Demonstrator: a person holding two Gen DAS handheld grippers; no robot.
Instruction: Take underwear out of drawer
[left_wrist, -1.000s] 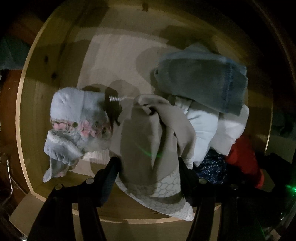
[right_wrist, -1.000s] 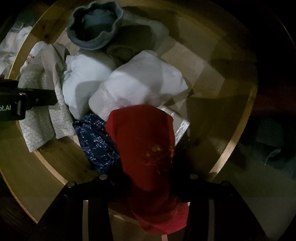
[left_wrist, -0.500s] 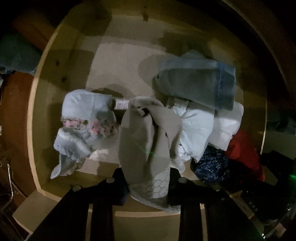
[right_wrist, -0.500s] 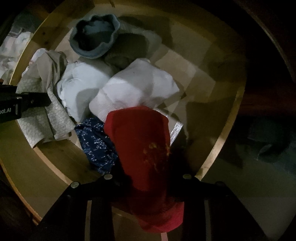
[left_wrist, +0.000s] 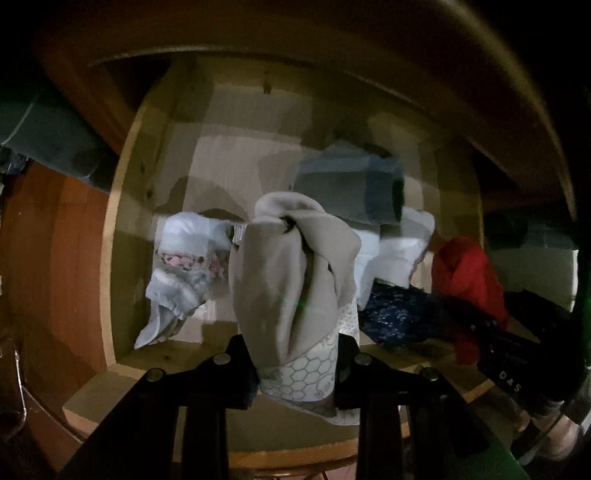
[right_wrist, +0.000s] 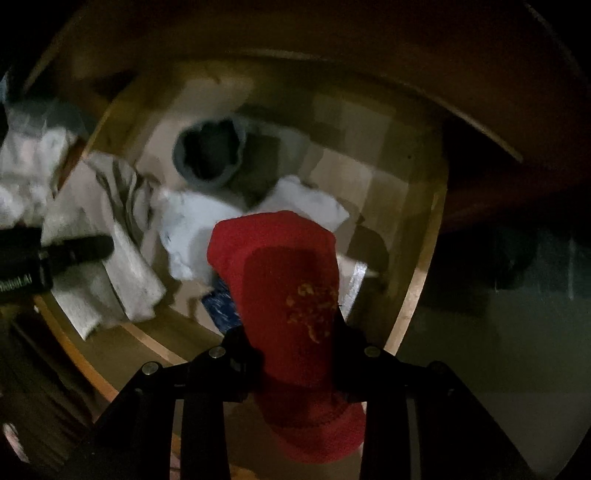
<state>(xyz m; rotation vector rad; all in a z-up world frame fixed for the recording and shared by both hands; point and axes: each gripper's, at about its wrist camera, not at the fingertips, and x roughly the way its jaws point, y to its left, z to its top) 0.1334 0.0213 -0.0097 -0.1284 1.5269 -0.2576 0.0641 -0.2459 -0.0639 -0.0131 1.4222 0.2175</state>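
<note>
Through my left wrist camera, the left gripper (left_wrist: 297, 363) is clamped on a beige garment (left_wrist: 291, 273), soft and twisted, with a pale honeycomb-printed band at its lower edge; it hangs bunched between the two black fingers above the wooden drawer (left_wrist: 110, 236). Only this view shows a light blue frilly piece (left_wrist: 181, 266) with pink trim lying alone at the drawer's left side, on the pale liner. Behind the beige one sit a grey-blue folded piece (left_wrist: 351, 188), a white piece (left_wrist: 399, 258) and a dark navy speckled piece (left_wrist: 399, 314). The red underwear (left_wrist: 467, 280) dangles at the right, held up by the other tool.

Through my right wrist camera, the right gripper (right_wrist: 299, 354) pinches that red underwear (right_wrist: 288, 291); only here do I see its yellow print and ribbed hem drooping under the fingers. The grey-blue piece (right_wrist: 210, 151) shows as a round open cuff. The left gripper's finger (right_wrist: 79, 249) enters from the left, gripping the beige cloth (right_wrist: 125, 266). Two garments are lifted; four stay in the drawer, as far as I can count
</note>
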